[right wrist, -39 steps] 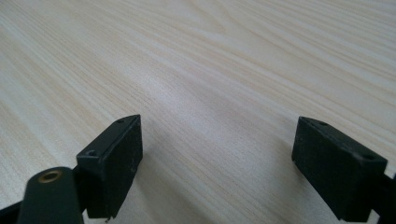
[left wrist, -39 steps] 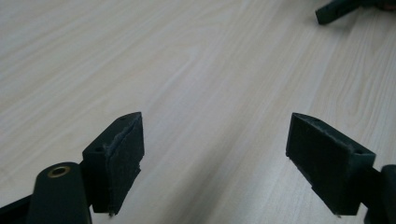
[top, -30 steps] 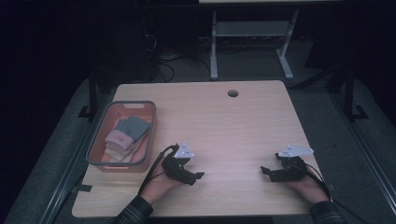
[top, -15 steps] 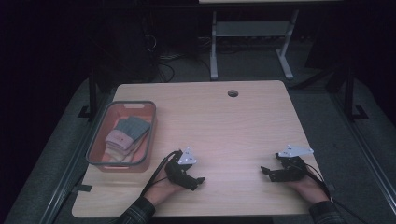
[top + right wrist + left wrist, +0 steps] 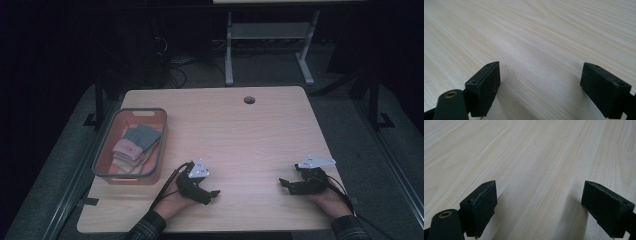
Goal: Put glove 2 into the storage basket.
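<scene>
On the light wooden table (image 5: 240,140), my left gripper (image 5: 209,196) rests low near the front edge, left of centre, with its jaws pointing right. In the left gripper view the left gripper (image 5: 539,200) stands open over bare wood, nothing between its pads. My right gripper (image 5: 285,186) lies near the front right, its jaws pointing left toward the other one. Seen from its own camera, the right gripper (image 5: 540,80) is open too, with only wood grain between the jaws. A hand holds each gripper from below.
A reddish basket (image 5: 162,140) with a grey rim stands at the table's left side, holding folded grey and pink cloths (image 5: 135,145). A round cable hole (image 5: 249,100) sits near the far edge. A metal frame (image 5: 229,55) stands on the floor behind.
My left gripper has slid a little toward the front edge and to the right. The right gripper has stayed in place.
</scene>
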{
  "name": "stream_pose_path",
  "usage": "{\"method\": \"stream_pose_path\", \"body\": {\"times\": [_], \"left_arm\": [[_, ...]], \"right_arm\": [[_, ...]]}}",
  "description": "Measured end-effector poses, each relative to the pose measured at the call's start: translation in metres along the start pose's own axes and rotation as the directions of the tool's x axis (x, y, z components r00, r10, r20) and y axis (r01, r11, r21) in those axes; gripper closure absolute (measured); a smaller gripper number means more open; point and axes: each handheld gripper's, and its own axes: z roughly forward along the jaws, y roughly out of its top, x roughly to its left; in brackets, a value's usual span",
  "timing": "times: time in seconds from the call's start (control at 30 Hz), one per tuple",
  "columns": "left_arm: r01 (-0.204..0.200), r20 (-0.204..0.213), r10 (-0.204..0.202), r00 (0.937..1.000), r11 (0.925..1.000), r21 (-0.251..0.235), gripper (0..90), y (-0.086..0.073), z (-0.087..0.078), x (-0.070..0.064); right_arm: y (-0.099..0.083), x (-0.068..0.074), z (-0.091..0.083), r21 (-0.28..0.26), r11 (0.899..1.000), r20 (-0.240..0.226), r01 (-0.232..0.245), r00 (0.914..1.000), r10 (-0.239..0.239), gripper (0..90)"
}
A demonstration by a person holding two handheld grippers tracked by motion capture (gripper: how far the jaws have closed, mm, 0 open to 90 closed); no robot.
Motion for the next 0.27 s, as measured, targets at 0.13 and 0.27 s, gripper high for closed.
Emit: {"method": "stream_pose_path", "body": {"times": [0.13, 0.27], "left_arm": [[-0.002, 0.001, 0.002, 1.0000, 1.0000, 0.000, 12.5, -0.0001, 0.0000, 0.0001], [-0.002, 0.001, 0.002, 1.0000, 1.0000, -0.001, 12.5, -0.0001, 0.0001, 0.0000]], "right_arm": [[0.0000, 0.0001, 0.0000, -0.001, 1.000, 0.000, -0.002, 1.0000, 0.002, 15.8], [0.0000, 0.0000, 0.0000, 0.000, 1.000, 0.000, -0.001, 1.0000, 0.001, 15.8]]}}
